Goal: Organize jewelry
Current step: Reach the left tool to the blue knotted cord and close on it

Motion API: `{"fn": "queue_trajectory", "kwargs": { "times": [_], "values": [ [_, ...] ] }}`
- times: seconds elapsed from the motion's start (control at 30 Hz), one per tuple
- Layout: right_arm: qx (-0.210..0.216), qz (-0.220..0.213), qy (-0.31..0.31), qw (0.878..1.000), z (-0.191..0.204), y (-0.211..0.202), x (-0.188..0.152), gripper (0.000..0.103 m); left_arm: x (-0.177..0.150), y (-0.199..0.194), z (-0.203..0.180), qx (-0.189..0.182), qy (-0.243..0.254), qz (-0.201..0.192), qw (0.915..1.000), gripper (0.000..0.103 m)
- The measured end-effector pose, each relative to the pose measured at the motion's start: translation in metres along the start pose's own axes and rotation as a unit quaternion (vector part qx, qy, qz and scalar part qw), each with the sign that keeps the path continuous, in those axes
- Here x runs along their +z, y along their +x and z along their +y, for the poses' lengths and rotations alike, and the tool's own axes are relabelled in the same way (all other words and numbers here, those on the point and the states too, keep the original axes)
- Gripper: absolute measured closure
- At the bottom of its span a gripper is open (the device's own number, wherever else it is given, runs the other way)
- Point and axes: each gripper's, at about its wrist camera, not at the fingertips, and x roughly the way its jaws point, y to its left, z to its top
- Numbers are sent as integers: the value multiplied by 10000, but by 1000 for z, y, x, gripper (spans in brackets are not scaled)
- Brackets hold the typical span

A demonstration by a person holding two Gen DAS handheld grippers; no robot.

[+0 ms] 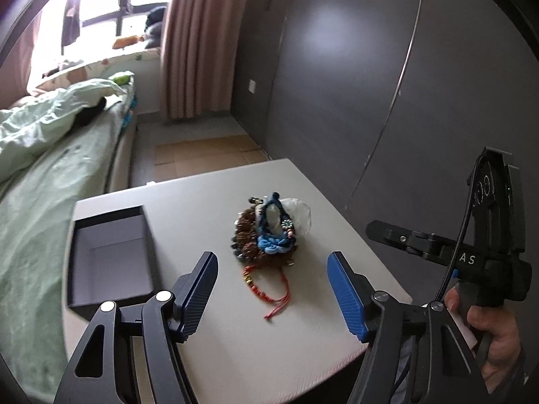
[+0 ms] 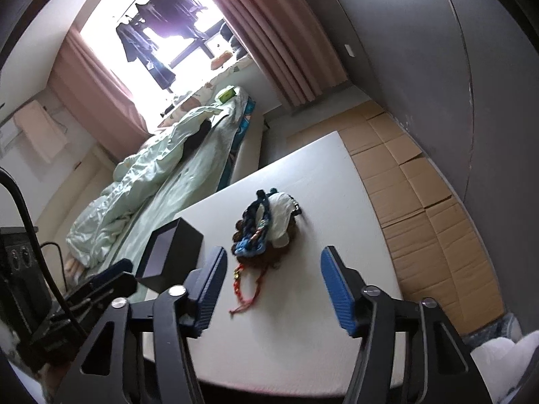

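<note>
- On the white table [image 1: 215,330], one heap of jewelry [image 1: 266,232] lies near the middle, at about twelve o'clock from the left gripper [image 1: 273,286] and well ahead of its tips.
- Within the heap: one blue braided cord piece [image 1: 274,235], brown beads [image 1: 242,232] under it, and one pale translucent lump [image 1: 299,212] at its two o'clock side; how many bead strands there are cannot be told.
- One red string bracelet [image 1: 266,289] trails from the heap toward six o'clock, lying between the left gripper's spread fingers but touching neither.
- One dark open box [image 1: 107,256] sits at nine o'clock from the heap, apart from it, with its inside bare.
- Left gripper: jaws wide apart, holding nothing.
- Right gripper [image 2: 273,289]: jaws likewise wide apart, holding nothing; the heap lies at its eleven o'clock.
- Nothing stands between either gripper and the heap.
- Around: one bed [image 1: 50,175] with green bedding at nine o'clock, pink curtains [image 1: 202,33] and a window at eleven o'clock, a grey wall [image 1: 353,67] at one o'clock, cardboard [image 2: 421,195] on the floor.
</note>
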Motion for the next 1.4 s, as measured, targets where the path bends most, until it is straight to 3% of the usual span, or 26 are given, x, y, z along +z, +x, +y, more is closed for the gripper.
{"fn": "queue_trajectory", "kwargs": {
  "times": [0.1, 0.27, 0.67, 0.8, 0.87, 0.9, 1.4],
  "values": [
    [136, 44, 117, 9998, -9, 11, 4, 57, 7, 21, -3, -71, 70, 143, 9998, 34],
    [364, 58, 489, 9981, -28, 22, 8, 57, 14, 52, -6, -219, 236, 329, 9989, 34],
    [441, 222, 840, 9952, -43, 45, 16, 57, 15, 108, -6, -295, 493, 740, 9956, 35],
    [508, 292, 936, 9939, -44, 52, 17, 57, 13, 114, -3, -173, 520, 793, 9953, 66],
    [553, 344, 956, 9933, -42, 56, 18, 57, 14, 113, -1, -196, 465, 751, 9959, 73],
    [569, 373, 943, 9932, -40, 59, 18, 57, 16, 111, 1, -243, 446, 712, 9962, 89],
    [738, 694, 710, 9923, -25, 90, 29, 57, 37, 70, 17, -215, 179, 193, 9994, 91]
  ]
}}
